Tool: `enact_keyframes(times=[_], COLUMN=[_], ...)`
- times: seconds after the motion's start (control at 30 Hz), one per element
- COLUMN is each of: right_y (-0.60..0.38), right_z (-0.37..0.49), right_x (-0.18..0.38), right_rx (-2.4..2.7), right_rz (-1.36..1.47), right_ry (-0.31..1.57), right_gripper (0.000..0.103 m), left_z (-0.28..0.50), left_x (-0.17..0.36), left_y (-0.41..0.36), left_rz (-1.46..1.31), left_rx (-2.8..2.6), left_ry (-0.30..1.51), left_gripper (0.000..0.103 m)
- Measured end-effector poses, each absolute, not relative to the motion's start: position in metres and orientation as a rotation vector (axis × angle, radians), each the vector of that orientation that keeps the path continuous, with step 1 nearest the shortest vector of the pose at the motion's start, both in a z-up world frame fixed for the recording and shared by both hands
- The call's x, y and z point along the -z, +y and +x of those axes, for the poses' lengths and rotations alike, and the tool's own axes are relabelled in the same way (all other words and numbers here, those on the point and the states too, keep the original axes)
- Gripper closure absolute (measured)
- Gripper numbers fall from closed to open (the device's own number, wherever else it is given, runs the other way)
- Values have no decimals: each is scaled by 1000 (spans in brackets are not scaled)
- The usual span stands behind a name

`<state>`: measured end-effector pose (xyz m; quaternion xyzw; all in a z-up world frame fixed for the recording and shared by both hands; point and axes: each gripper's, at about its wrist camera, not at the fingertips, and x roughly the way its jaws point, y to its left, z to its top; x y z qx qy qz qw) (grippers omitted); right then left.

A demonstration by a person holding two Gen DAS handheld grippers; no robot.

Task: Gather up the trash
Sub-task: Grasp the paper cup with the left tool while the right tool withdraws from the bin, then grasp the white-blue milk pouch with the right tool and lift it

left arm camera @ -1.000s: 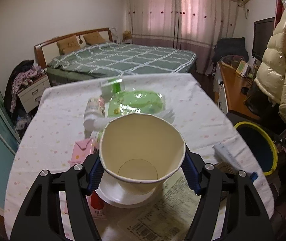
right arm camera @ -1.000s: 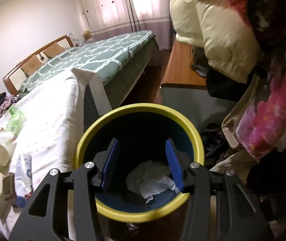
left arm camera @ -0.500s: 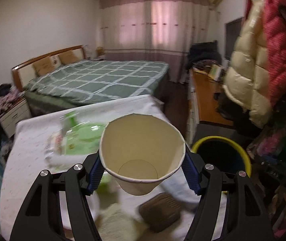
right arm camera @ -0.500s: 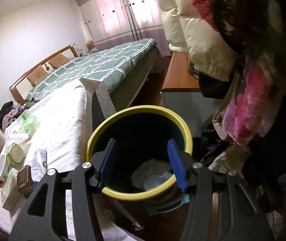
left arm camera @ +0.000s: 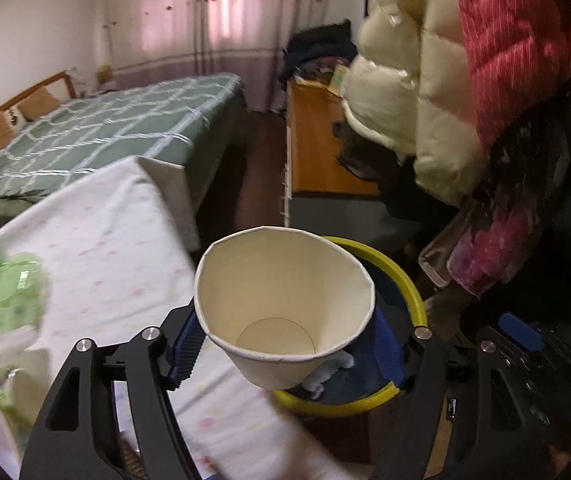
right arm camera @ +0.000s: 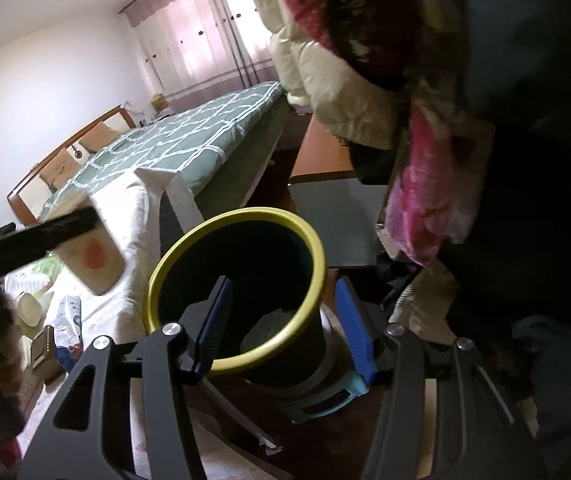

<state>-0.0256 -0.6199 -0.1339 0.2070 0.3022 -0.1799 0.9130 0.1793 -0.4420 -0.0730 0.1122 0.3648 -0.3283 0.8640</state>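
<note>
One paper cup (left arm camera: 281,300) sits between the pads of my left claw (left arm camera: 285,344), whose jaws have just been opening. Right pad looks apart from the cup wall, so I call it released. Cup base hangs by the near rim of the yellow bin (left arm camera: 401,276), w/ the worktop (left arm camera: 105,248) edge just beside. Rt-wrist view puts it short of the mouth, so I'd carry it over centre before letting go fully. Right claw (right arm camera: 281,320) is spread, empty, above the bin; keep it clear.
</note>
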Motion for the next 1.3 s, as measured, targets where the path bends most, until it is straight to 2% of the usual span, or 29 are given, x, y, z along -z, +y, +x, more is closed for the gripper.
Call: enact_keyframes(times=[0.13, 0.23, 0.43, 0.77, 1.03, 1.3], right_y=[-621, -617, -596, -525, -462, -423], right_z=[-30, -26, -15, 18, 47, 67], right_x=[135, 137, 134, 137, 139, 148], right_rx=[384, 379, 329, 89, -106, -152], right_rz=[432, 431, 404, 356, 290, 228], right_ry=[630, 645, 661, 711, 758, 816], right_gripper=[47, 47, 47, 47, 47, 48], left_z=[188, 196, 204, 173, 153, 135], left_x=[90, 97, 92, 24, 24, 37], left_y=[-467, -476, -460, -321, -193, -117], left_rz=[239, 239, 187, 25, -30, -79], left_rx=[700, 696, 688, 531, 302, 201], left_ry=[786, 789, 804, 643, 613, 610], left_gripper=[25, 11, 10, 5, 5, 5])
